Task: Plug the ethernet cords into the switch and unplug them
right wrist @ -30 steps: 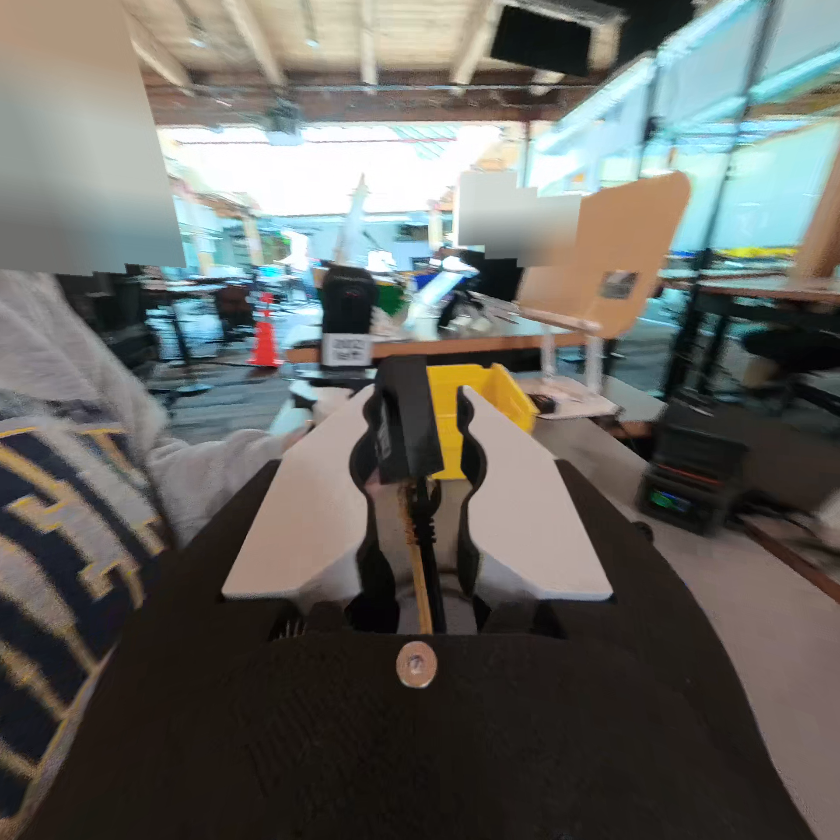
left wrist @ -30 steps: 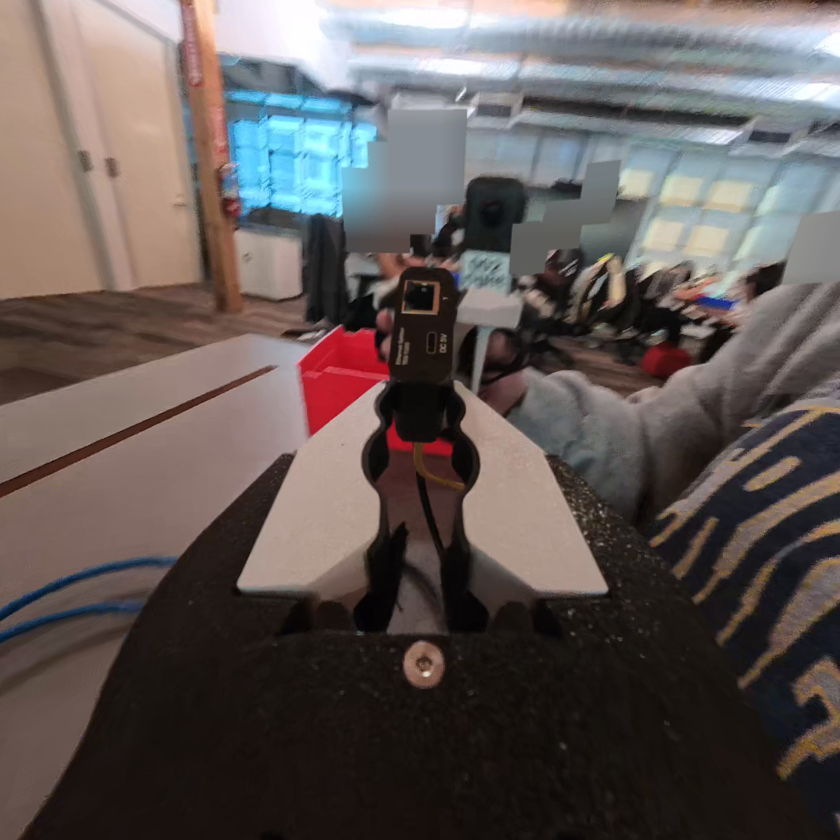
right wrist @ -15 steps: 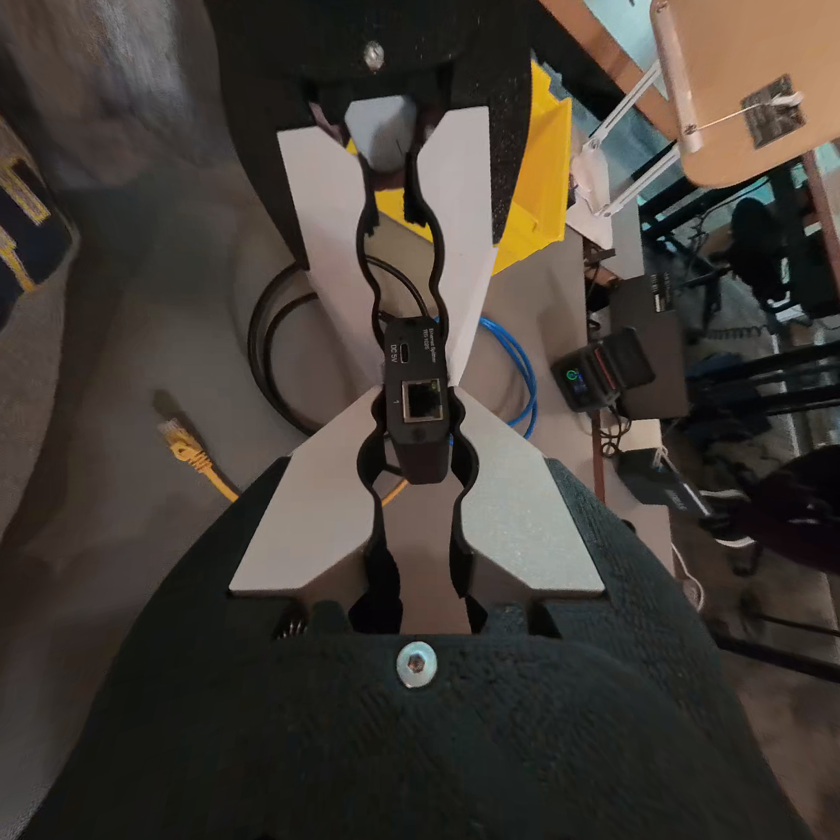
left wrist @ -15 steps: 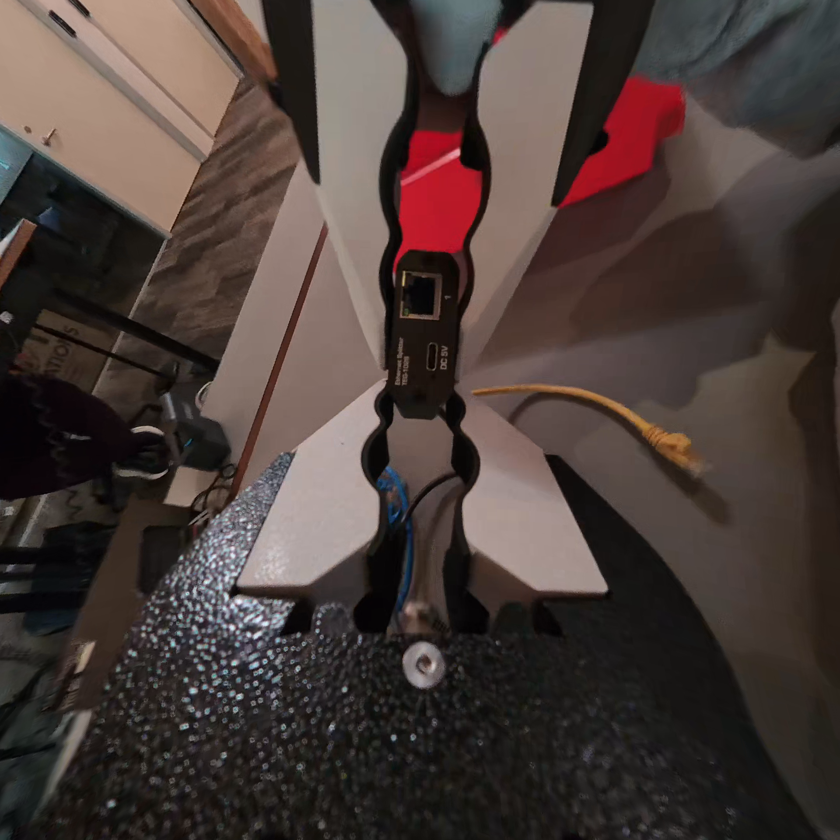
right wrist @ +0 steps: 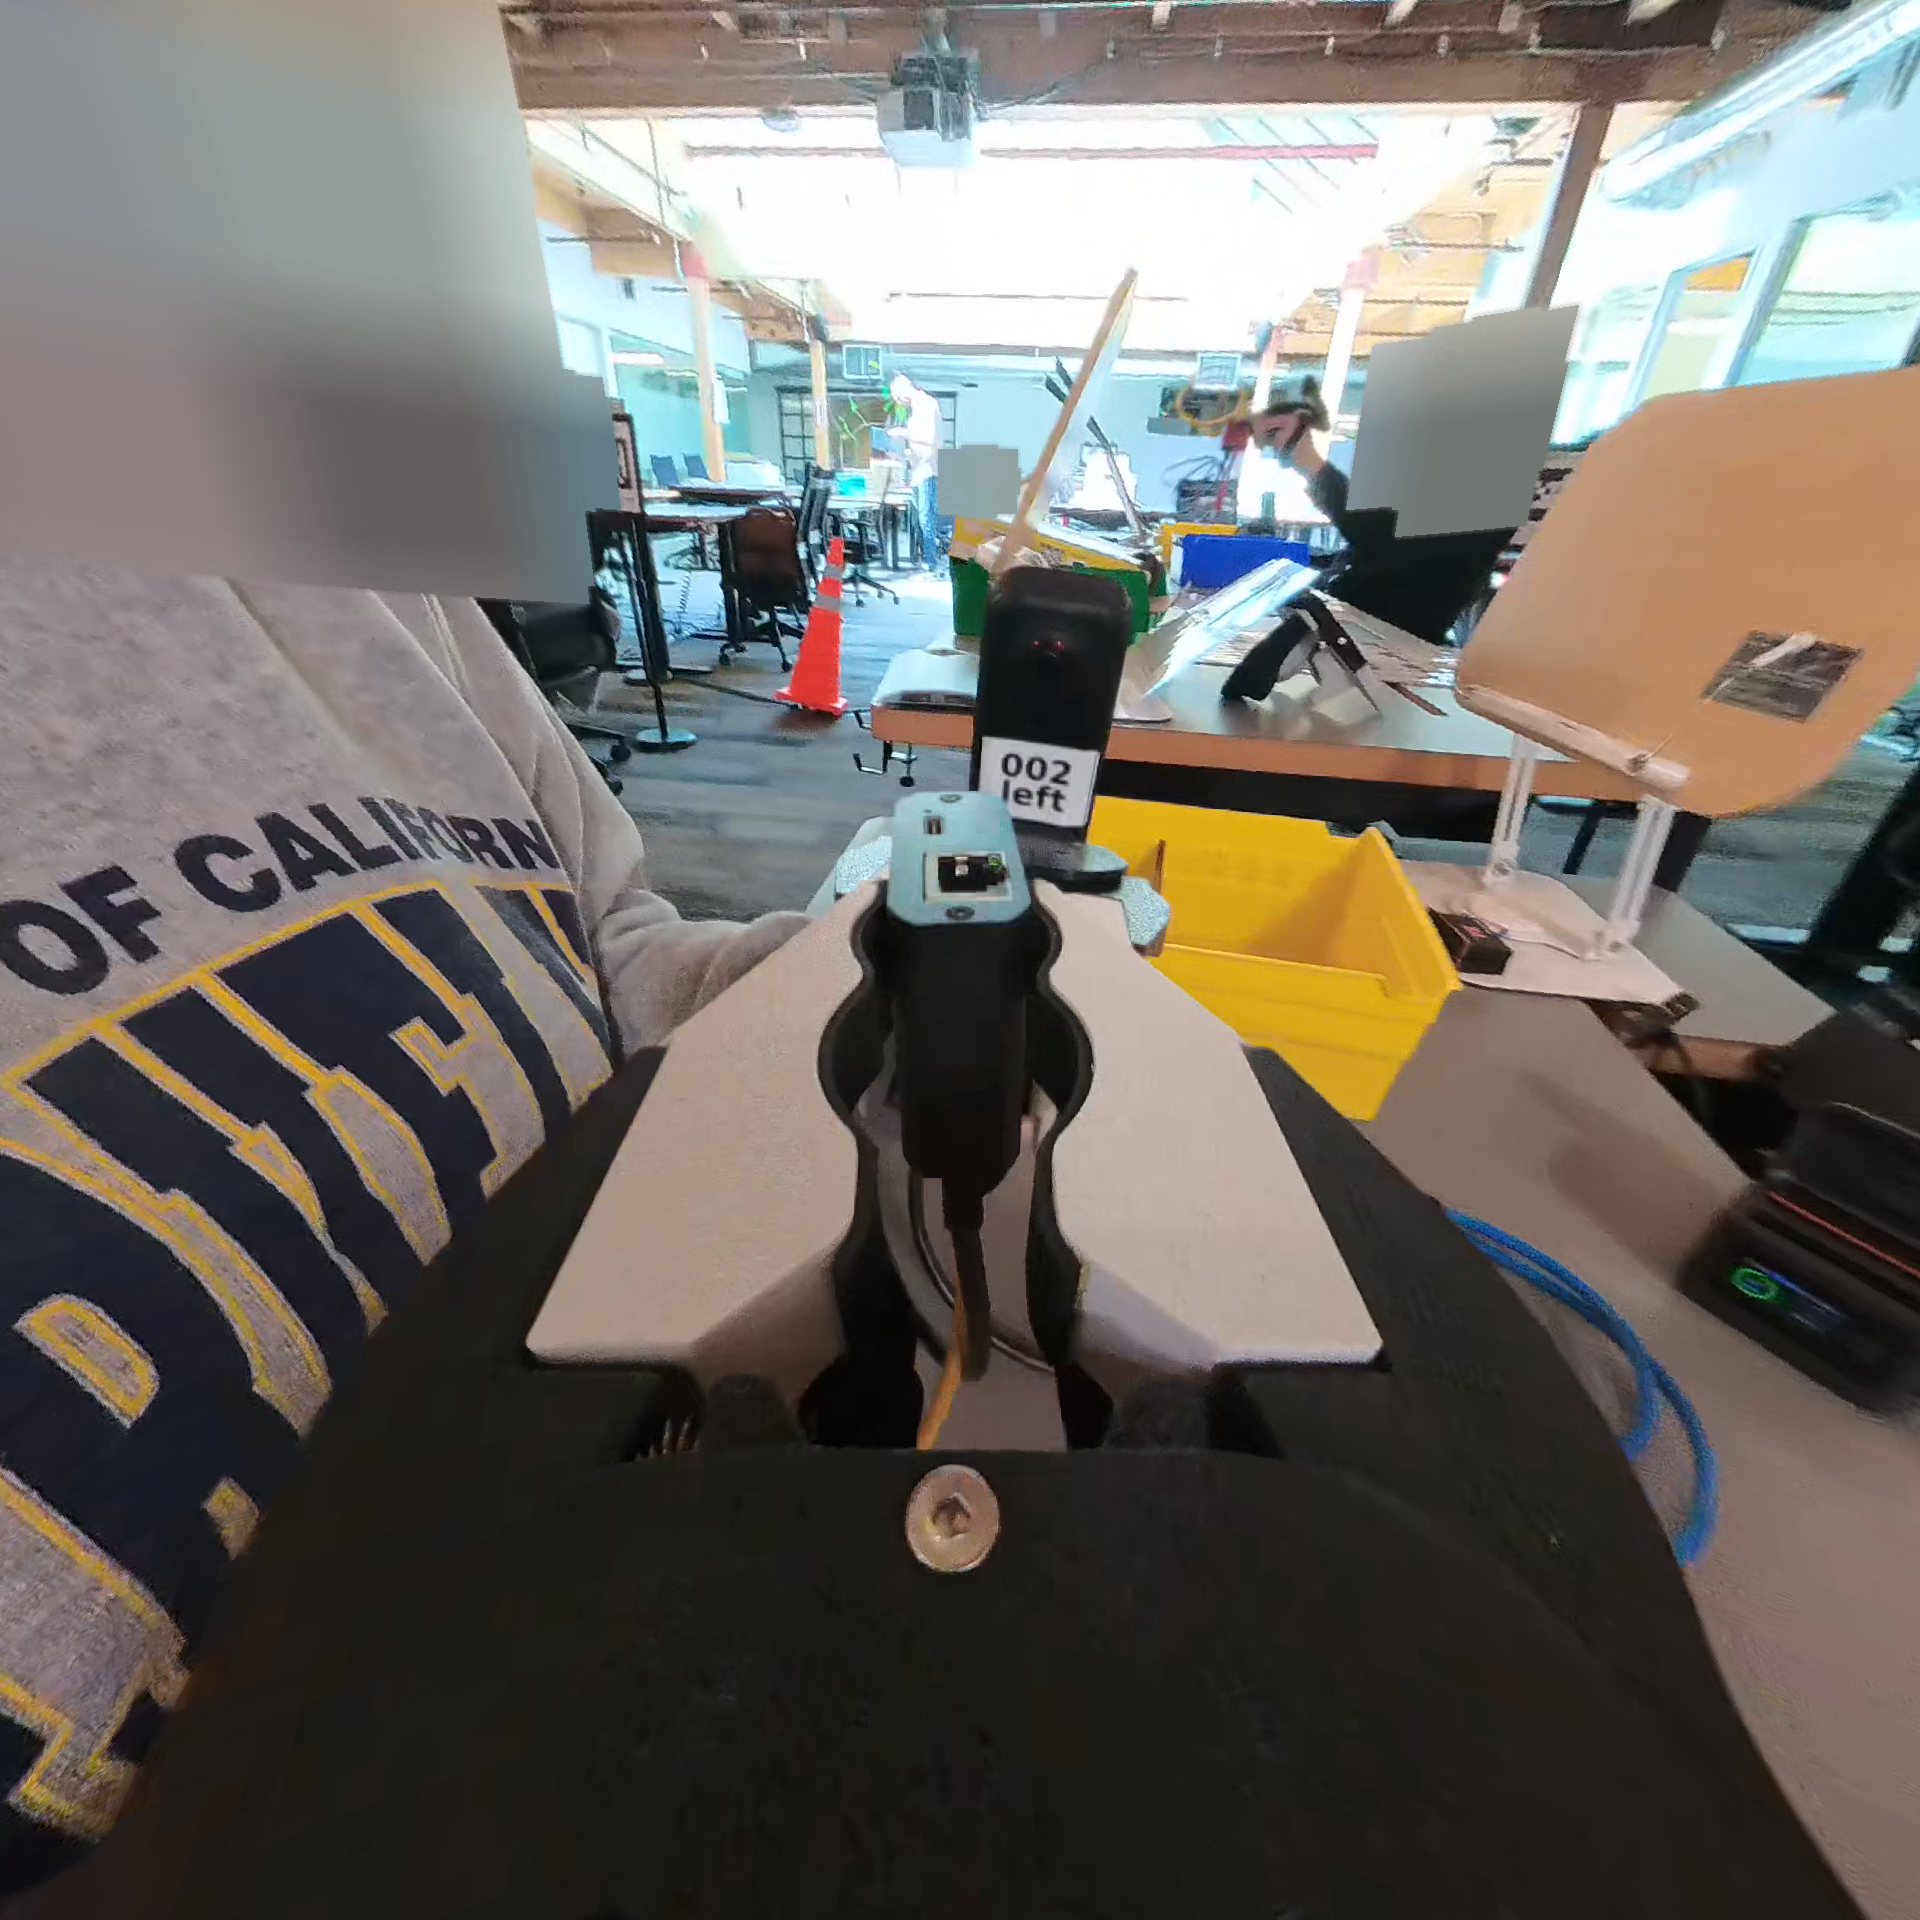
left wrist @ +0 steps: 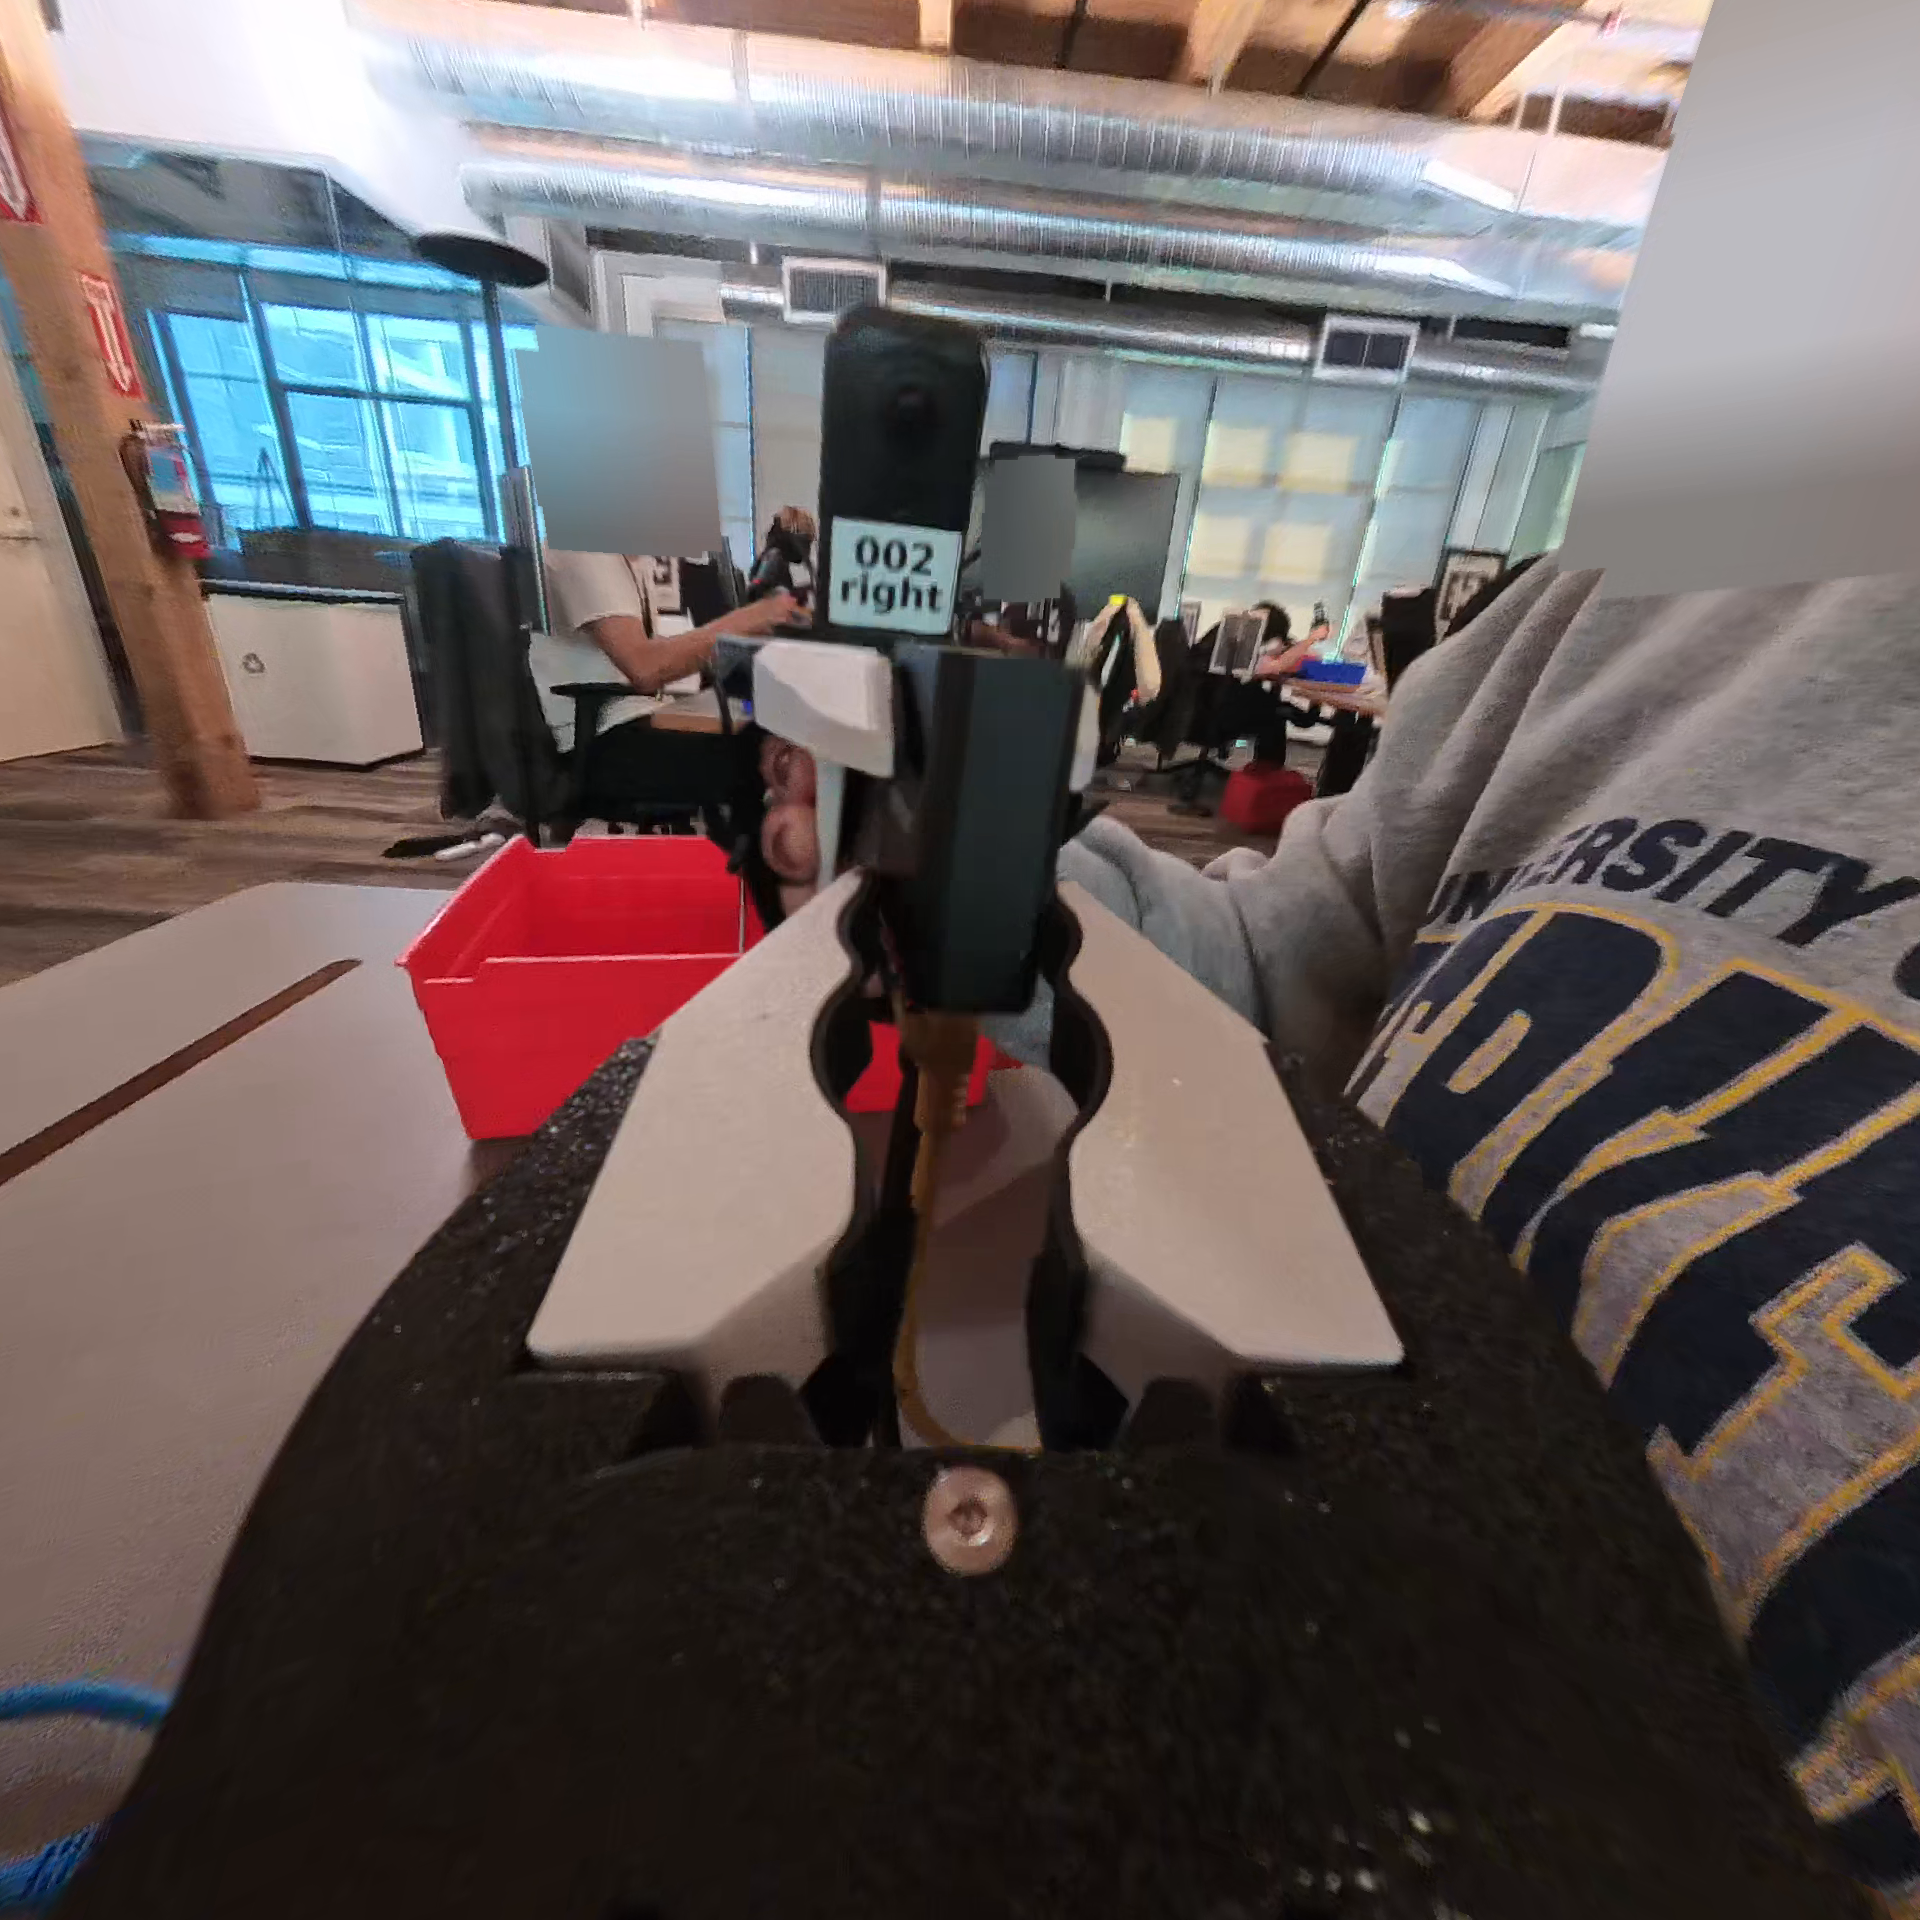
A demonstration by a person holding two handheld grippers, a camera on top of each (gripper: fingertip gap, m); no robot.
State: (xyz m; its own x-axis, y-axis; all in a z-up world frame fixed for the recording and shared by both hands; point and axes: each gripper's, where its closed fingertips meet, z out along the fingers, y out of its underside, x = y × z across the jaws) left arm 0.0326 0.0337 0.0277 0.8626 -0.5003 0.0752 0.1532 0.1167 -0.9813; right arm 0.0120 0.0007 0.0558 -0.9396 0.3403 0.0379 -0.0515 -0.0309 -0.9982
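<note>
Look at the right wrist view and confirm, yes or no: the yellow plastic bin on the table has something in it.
No: the open yellow plastic bin shows only its bare inside walls, as far as its interior is visible.

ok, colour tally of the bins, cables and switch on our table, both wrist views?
Red plastic bin: 1
Yellow plastic bin: 1
Black switch box: 1
Yellow ethernet cable: 1
Thin black cord: 1
Blue cable: 1 (looped, could be more)
Total: 6
</note>
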